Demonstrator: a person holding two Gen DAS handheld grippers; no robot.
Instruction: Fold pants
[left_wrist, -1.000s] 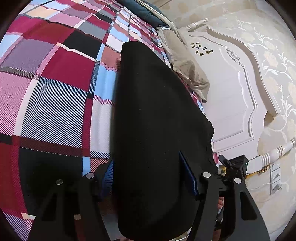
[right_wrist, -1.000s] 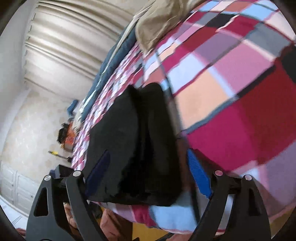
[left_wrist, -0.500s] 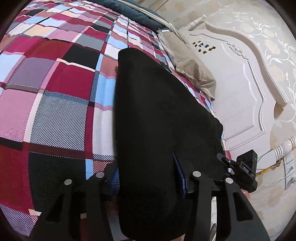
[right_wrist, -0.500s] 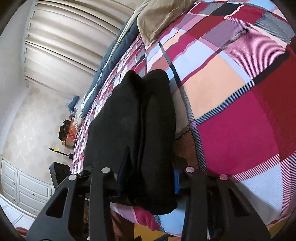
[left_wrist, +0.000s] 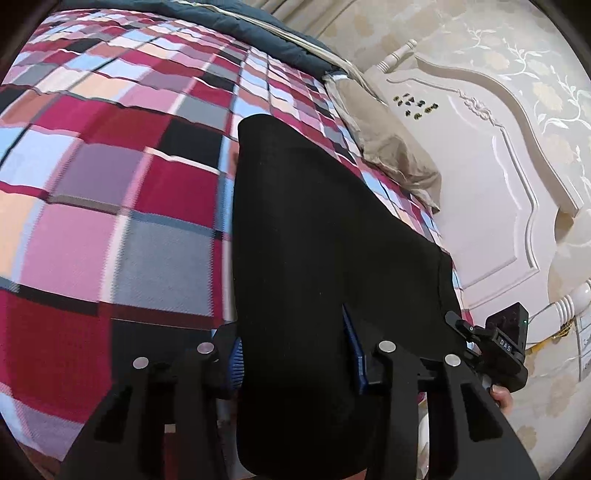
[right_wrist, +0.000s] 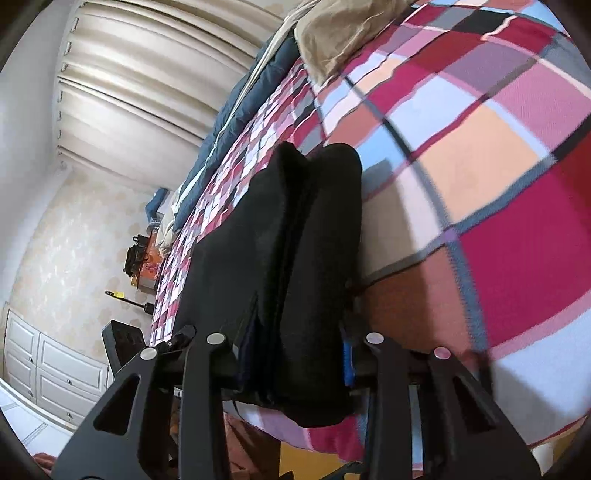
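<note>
Fingers of both grippers had just been closing, and I saw each pair pinching the near edge of the black pants (left_wrist: 314, 240): left gripper (left_wrist: 295, 354), right gripper (right_wrist: 295, 354). Those folded pants lay along the plaid bed (left_wrist: 110, 184), a tan pillow (left_wrist: 391, 147) farther right.
</note>
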